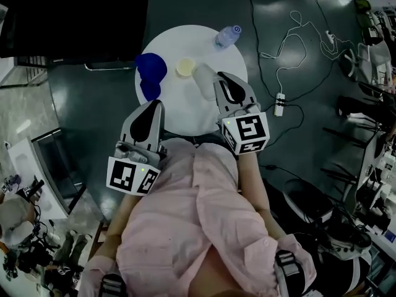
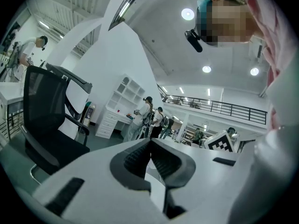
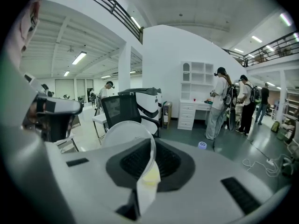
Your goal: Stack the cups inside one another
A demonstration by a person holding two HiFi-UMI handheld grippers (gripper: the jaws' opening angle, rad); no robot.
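Note:
On the round white table stand blue cups at the left edge and a small pale yellow cup near the middle. My right gripper is over the table's near right part, shut on the rim of a translucent white cup. In the right gripper view the cup sticks out to the left of the closed right gripper. My left gripper hovers at the table's near left edge, just short of the blue cups. In its own view the left gripper has its jaws together with nothing between them.
A clear water bottle lies at the table's far right edge. A black office chair stands beyond the table at the left. Cables and a power strip lie on the floor to the right. Several people stand far off.

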